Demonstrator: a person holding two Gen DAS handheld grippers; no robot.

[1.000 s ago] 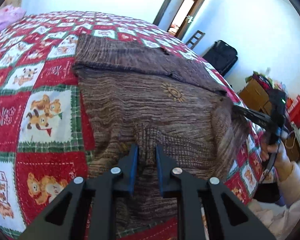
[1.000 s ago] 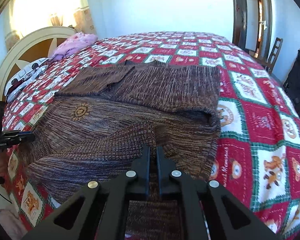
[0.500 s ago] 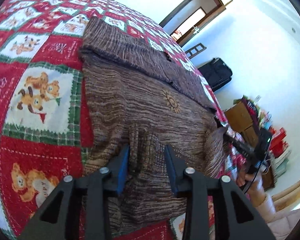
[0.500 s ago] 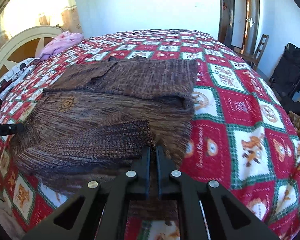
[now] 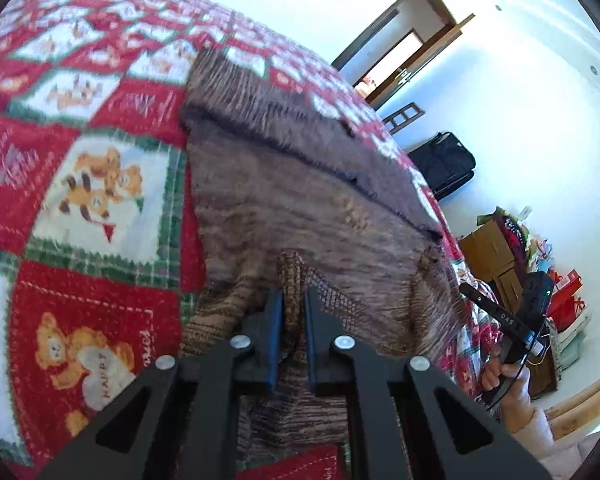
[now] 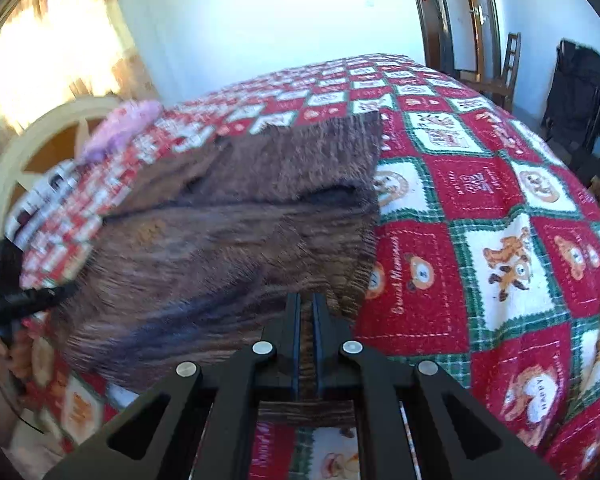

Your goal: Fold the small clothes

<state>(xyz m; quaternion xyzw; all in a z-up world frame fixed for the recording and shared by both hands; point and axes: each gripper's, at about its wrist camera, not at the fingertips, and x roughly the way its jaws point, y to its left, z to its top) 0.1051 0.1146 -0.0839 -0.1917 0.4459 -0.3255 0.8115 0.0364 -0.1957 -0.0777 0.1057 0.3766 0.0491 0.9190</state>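
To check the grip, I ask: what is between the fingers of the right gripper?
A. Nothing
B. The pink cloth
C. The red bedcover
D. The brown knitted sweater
D: in the right wrist view the right gripper is shut on the near edge of the brown knitted sweater.

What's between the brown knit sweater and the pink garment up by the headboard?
Only bare patchwork bedspread, red, white and green, lies between the brown knit sweater and the pink garment. The right wrist view shows it, though blurred.
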